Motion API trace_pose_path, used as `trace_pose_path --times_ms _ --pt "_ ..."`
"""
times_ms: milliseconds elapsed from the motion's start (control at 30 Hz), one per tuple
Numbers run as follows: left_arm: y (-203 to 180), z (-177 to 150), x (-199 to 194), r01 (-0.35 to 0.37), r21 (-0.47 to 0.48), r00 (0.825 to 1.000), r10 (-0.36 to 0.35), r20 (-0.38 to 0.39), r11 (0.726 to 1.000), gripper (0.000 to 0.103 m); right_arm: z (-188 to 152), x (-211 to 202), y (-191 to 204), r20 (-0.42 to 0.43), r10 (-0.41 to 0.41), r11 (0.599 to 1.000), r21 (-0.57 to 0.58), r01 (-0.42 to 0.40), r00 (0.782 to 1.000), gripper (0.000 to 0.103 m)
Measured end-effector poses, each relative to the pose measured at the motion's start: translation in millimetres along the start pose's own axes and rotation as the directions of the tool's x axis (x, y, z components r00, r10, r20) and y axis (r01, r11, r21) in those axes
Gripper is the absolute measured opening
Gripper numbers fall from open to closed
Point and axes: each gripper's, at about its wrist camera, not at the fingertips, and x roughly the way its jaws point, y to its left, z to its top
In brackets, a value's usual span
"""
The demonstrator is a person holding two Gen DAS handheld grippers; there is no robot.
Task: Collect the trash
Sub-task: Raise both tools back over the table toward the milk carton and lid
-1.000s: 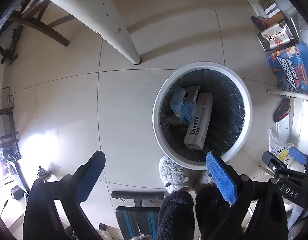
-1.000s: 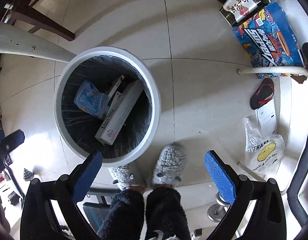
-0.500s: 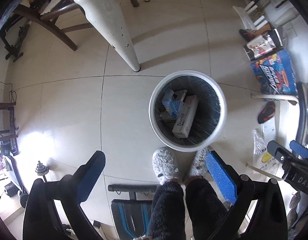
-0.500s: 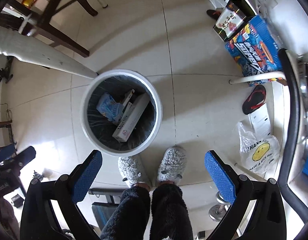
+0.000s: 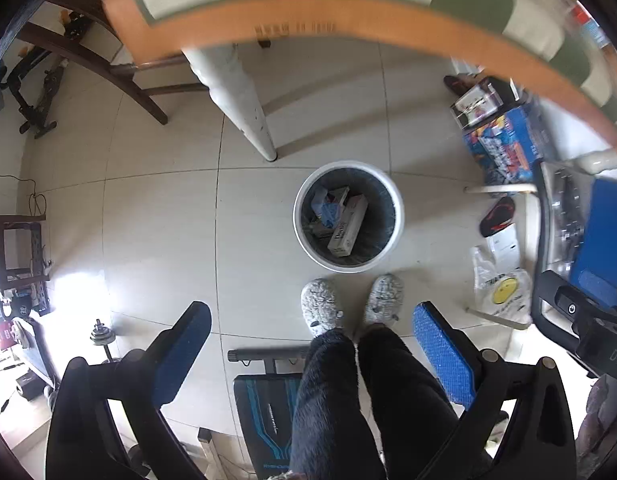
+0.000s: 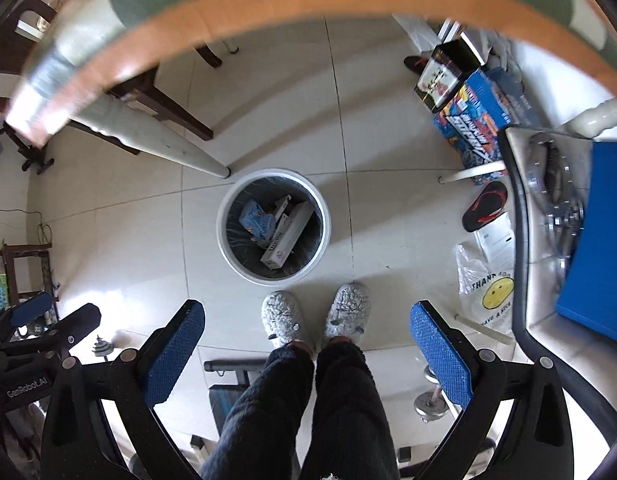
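1. White bin (image 5: 393, 216) is seen on the floor below the table (image 5: 348, 24), boxes (image 5: 347, 230) lying inside.
2. Left tongs (image 5: 308, 354) and right tongs (image 6: 304, 350) are held wide apart, with nothing gripped.

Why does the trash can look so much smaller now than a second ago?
Both grippers, left gripper and right gripper, rose up and away from the trash can, so it shrank in view, and the table edge came into sight on top. Nothing was grabbed or dropped. The boxes in the can and the person's slippers stayed put; both grippers stayed open.
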Motion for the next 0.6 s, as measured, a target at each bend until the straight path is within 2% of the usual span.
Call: trace_pose_path --times_ms 200,367,500,600 --pt "7.6 5.8 -59.8 0.033 -0.012 0.998 -0.032 0.057 0.999 0.103 -0.8 -72.6 2.3 0.015 0.038 0.999 0.034 -0.038 0.999 0.103" --pt "5.0 32.4 -117.0 0.042 0.001 0.982 -0.041 0.186 0.999 0.103 13.2 -127.0 6.2 0.059 0.097 0.992 0.077 -0.102 0.994 0.103" --pt "-9.1 83.6 -163.7 0.025 0.011 0.955 -0.027 0.296 1.000 0.103 48.9 -177.9 4.8 0.144 0.149 0.979 0.115 -0.166 0.978 0.103" --pt "-24.4 132.5 -185.7 0.004 0.019 0.940 -0.010 0.342 1.000 0.103 86.8 -209.2 -6.7 0.203 0.163 0.968 0.154 -0.196 0.965 0.103"
